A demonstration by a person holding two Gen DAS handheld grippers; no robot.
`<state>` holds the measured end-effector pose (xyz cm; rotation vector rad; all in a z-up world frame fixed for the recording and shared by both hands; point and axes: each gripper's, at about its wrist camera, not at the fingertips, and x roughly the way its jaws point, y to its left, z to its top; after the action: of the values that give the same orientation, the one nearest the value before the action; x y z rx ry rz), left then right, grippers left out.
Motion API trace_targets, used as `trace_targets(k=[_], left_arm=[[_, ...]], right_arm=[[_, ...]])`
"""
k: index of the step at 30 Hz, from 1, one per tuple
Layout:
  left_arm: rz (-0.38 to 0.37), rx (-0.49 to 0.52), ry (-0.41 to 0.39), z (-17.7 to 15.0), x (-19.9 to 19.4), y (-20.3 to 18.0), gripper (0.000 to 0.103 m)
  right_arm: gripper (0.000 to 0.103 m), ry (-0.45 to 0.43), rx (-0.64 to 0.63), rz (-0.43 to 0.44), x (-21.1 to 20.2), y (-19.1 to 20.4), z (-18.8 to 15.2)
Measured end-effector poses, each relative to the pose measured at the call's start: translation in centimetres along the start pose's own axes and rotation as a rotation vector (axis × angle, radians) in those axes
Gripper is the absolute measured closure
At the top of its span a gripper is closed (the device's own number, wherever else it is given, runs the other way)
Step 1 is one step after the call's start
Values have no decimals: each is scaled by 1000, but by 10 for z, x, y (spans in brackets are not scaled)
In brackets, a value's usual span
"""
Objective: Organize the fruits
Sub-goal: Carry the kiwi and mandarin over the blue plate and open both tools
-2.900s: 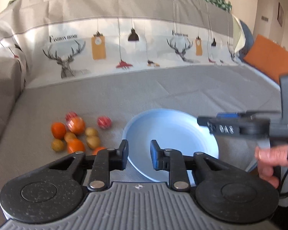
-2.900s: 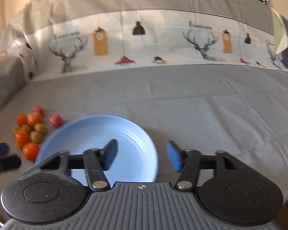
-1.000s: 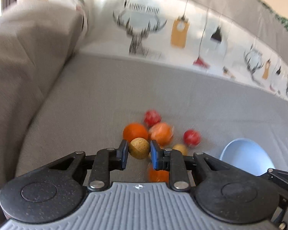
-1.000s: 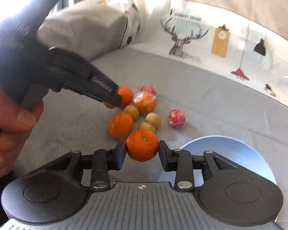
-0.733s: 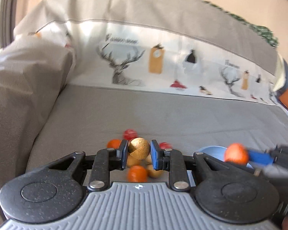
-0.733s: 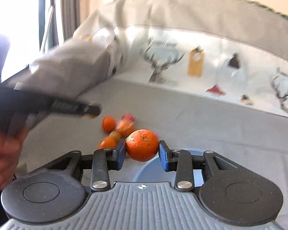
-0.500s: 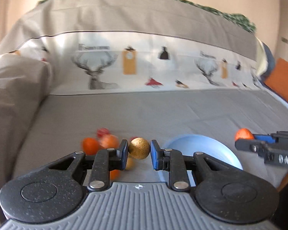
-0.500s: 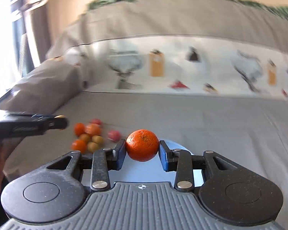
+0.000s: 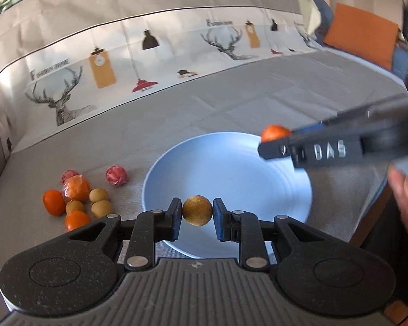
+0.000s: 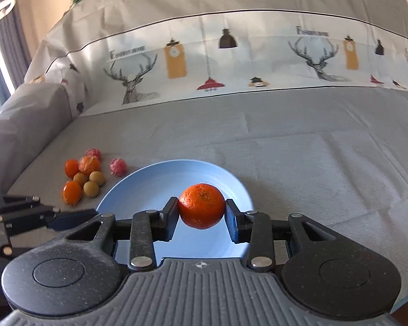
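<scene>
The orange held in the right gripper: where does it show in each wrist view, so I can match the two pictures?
Left wrist: the orange sits right of centre, clamped at the tip of the right gripper, over the far rim of the blue plate.
Right wrist: the orange sits centre, low, between the fingers.
Shared landmark: the blue plate, with loose fruit to its left.

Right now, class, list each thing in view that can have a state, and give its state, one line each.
Left tongs: shut on the brown fruit, above the plate.
Right tongs: shut on the orange, above the plate.
Blue plate: on the grey cover, nothing lying on it.
Loose fruits: clustered on the cover beside the plate.
</scene>
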<state>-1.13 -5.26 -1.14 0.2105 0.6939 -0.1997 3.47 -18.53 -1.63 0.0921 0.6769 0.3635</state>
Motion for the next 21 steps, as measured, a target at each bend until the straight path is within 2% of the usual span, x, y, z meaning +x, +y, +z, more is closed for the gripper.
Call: trace_targets(k=[6, 21], left_arm=[[4, -61, 5, 3, -1, 12, 76], [0, -45, -8, 3, -1, 8, 76]], right_arm=[[65, 24, -26, 4, 11, 9, 0], [65, 31, -31, -10, 13, 9, -5]])
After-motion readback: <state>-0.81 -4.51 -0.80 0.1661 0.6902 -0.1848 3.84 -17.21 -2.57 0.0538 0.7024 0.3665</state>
